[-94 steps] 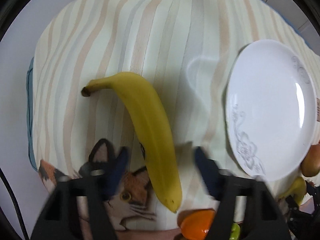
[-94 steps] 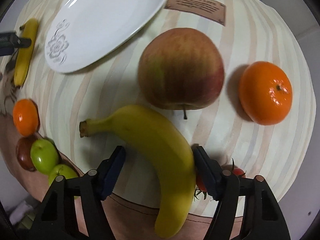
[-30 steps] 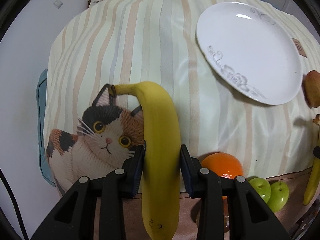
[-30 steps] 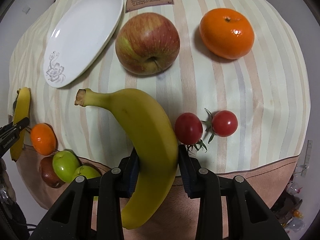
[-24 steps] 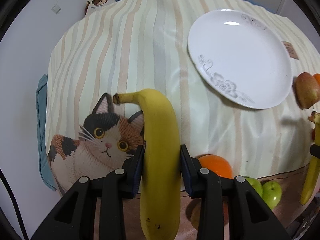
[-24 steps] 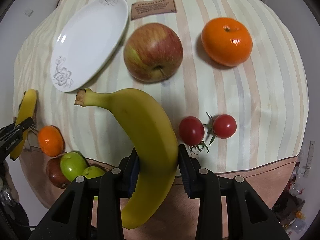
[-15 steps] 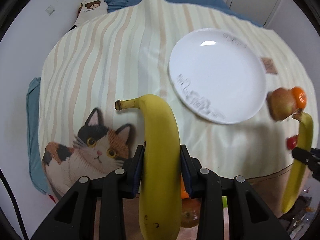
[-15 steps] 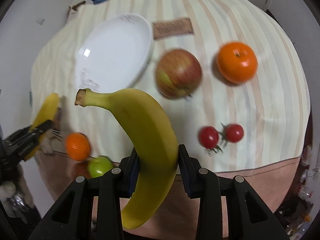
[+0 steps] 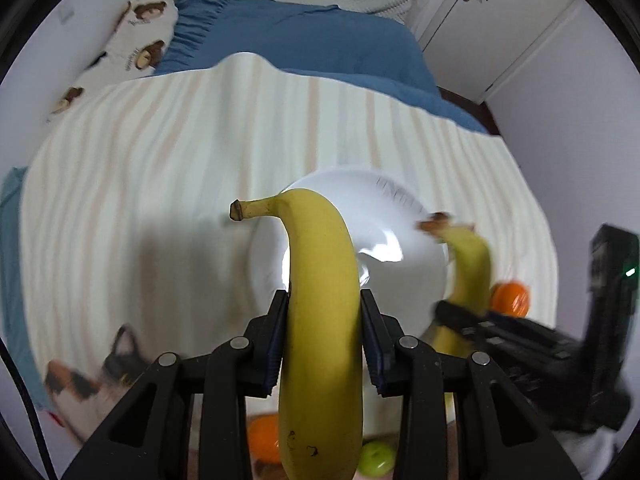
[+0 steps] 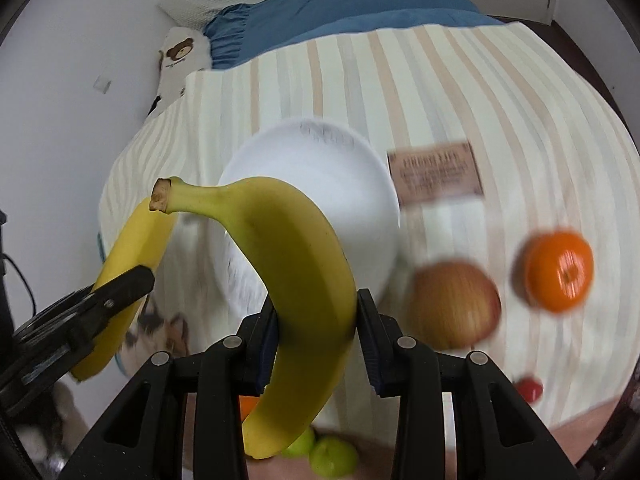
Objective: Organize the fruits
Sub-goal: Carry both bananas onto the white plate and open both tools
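Each gripper carried a banana aloft over the bed: the left gripper (image 9: 322, 334) had its jaws clamped on one banana (image 9: 320, 320), long axis toward 12 o'clock, the white plate (image 9: 404, 248) directly beyond; the right gripper (image 10: 316, 330) gripped the other banana (image 10: 292, 264), plate (image 10: 320, 172) at 12 too

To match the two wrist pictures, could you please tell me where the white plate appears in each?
Left wrist view: the white plate sits at centre, behind the banana in the left tool.
Right wrist view: plate left of centre, above the right tool.
Shared landmark: the blue bedding.
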The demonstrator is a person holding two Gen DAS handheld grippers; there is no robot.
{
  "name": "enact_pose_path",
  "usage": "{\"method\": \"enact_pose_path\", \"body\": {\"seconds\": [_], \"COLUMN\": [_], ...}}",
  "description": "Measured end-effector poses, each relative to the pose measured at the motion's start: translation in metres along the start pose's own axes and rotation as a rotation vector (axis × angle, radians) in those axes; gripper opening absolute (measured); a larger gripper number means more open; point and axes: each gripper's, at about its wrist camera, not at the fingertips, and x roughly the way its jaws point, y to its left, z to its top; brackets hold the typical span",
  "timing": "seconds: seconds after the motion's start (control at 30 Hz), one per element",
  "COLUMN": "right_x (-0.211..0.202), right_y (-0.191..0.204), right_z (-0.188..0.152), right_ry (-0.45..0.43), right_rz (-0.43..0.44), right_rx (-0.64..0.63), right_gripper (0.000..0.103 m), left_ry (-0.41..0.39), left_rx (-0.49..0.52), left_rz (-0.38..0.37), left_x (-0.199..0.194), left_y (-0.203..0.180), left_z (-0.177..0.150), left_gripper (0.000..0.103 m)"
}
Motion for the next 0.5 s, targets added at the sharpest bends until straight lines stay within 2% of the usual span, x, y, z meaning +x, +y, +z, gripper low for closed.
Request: {"method": "enact_pose_path", "body": {"seconds": [0.2, 0.4, 0.5], "right_x": [0.025, 0.052, 0.055], "right_y": [0.001, 0.001, -0.006], "right_z": [0.039, 0.055, 0.054], "right_ry": [0.027, 0.059, 0.069], "right_rz": [-0.056, -0.170, -0.191], "right_rx": [0.000, -0.030, -0.018], "right_gripper": [0.038, 0.039, 0.039], "left_ry": [0.071, 0.142, 0.138], "left_rx": [-0.032, -0.038, -0.006], "left_rz": [-0.054, -0.039, 0.002], "left_x": [0.047, 0.087, 0.095], "left_y": [0.002, 0.002, -0.005], "left_z": [0.037, 0.032, 0.024], "left_gripper": [0.031, 0.031, 0.031]}}
